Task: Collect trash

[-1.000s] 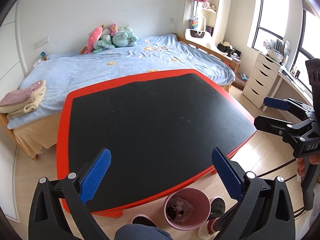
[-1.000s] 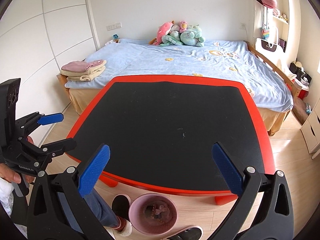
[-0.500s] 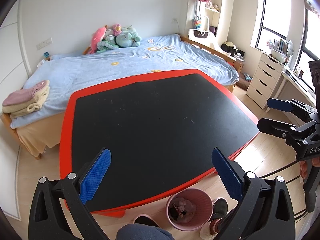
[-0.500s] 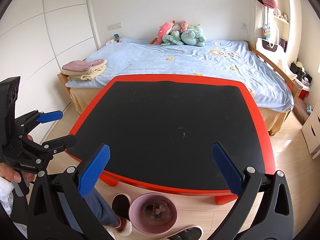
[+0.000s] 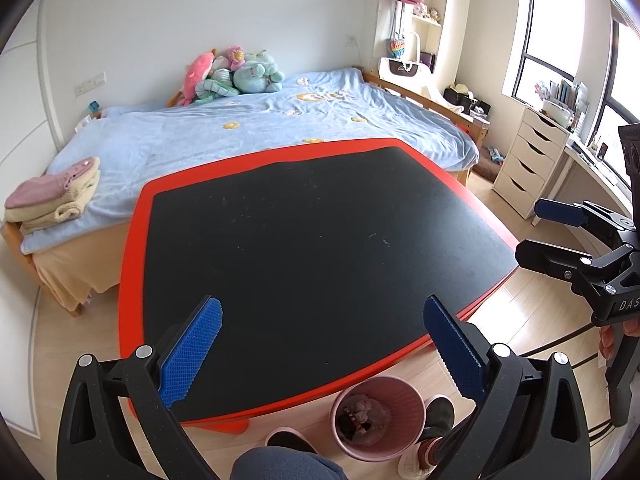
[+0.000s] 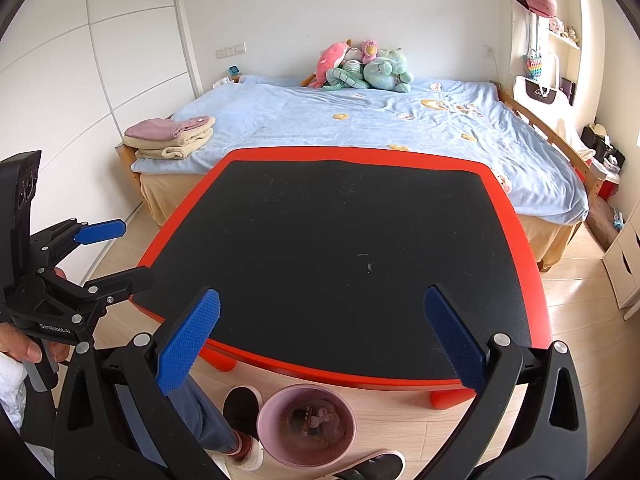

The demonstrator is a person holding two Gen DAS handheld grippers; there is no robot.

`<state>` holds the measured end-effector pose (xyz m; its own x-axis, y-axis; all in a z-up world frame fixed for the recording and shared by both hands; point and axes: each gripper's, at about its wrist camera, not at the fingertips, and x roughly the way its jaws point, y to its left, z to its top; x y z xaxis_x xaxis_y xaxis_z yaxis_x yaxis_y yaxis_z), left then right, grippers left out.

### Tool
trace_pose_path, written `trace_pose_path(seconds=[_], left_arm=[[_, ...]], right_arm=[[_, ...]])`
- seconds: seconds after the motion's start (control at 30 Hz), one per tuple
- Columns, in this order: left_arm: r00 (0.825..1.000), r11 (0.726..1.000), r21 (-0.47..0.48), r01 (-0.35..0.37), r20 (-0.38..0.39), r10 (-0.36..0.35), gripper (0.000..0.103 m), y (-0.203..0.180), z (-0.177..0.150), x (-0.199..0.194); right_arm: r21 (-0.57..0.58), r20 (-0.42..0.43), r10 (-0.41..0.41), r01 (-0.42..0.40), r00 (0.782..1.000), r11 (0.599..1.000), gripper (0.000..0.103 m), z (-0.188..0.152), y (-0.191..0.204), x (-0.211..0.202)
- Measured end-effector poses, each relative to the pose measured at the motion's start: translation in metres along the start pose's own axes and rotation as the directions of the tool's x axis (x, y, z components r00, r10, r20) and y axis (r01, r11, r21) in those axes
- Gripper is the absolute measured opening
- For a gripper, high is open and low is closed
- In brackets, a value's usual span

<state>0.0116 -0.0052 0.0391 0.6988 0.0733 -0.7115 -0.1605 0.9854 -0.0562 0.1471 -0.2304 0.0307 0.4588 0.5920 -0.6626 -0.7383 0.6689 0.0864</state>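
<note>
Holding the left gripper (image 5: 322,312) above the near table edge, jaws released and spread wide, gripping nothing. Holding the right gripper (image 6: 322,300) alongside in the same manner, blue pads far apart and empty.

Looking down just past the pads at the pink bin (image 5: 416,400) on the floor, tucked against the near edge of the table (image 6: 340,240), between the slippered feet (image 6: 240,404). Showing crumpled trash (image 5: 366,410) already lying inside the bin.

Sweeping over the black tabletop with its red border and finding only faint specks and lint, no wrapper or scrap large enough to pinch.

Compared with a second ago: drifted a little up and back from the table, jaws unchanged, bin contents unchanged, tabletop just as bare. Judged from that, looks like the close of the job, or a pause to scan for leftovers, rather than the start of a new grasp.

Beyond the table, taking in the bed (image 6: 360,120) with a blue cover, folded towels (image 6: 172,136) at one corner, plush toys (image 6: 364,66) piled against the far wall, and a white drawer chest (image 5: 528,164) under the window.
</note>
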Motion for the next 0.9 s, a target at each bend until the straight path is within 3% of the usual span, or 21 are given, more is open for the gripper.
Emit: trace_pose_path(seconds=[0.9], left_arm=[[1.000,1.000,0.001,0.004,-0.003,-0.004,0.097,-0.0016,-0.0018,0.0005]], right_arm=[[0.000,-0.006,0.000,0.000,1.000,1.000,0.100,-0.0030,0.0040,0.0027]])
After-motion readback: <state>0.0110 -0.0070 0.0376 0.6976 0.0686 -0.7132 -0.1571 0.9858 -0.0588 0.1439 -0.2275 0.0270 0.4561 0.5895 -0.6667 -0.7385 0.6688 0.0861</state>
